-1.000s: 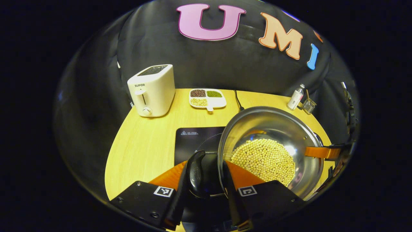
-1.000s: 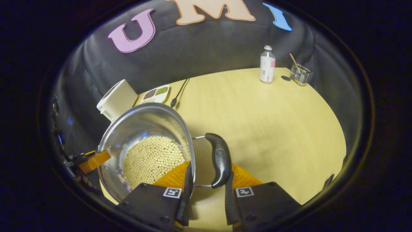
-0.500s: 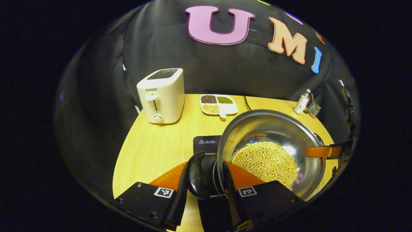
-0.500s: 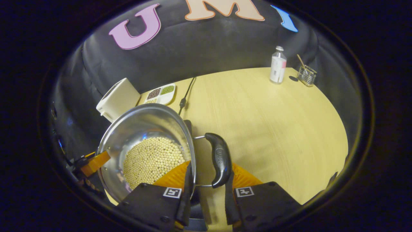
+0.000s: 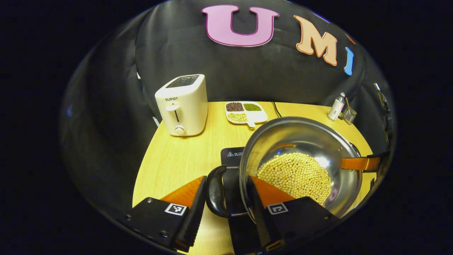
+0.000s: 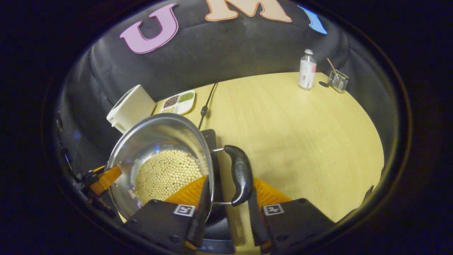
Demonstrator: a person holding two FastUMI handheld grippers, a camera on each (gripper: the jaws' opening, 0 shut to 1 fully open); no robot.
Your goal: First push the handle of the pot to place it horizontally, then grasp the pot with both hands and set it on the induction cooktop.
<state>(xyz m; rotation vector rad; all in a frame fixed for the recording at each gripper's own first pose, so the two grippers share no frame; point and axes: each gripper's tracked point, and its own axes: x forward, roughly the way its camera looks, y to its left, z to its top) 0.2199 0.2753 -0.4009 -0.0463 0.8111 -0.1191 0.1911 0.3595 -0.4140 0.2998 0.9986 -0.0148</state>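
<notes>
- Straddling each side handle, both tools carry the pot [image 5: 300,138] level, so the beans [image 5: 293,175] lie flat and don't spill.
- The pot sits over the induction cooktop [image 5: 231,156], near the desk's [image 5: 177,159] front edge; whether it rests on the cooktop yet is unclear.
- The right hand-held gripper [image 6: 229,186] pinches the pot, one finger inside the wall, the other against the black handle [image 6: 240,175].
- The left hand-held gripper [image 5: 226,179] brackets its handle [image 5: 215,191] likewise; I cannot tell if it presses.
- The toaster [image 5: 183,104] stands clear at the back.

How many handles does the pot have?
2. One handle sits between the left gripper's fingers; the other handle is on the pot's opposite side, between the right gripper's fingers.
</notes>
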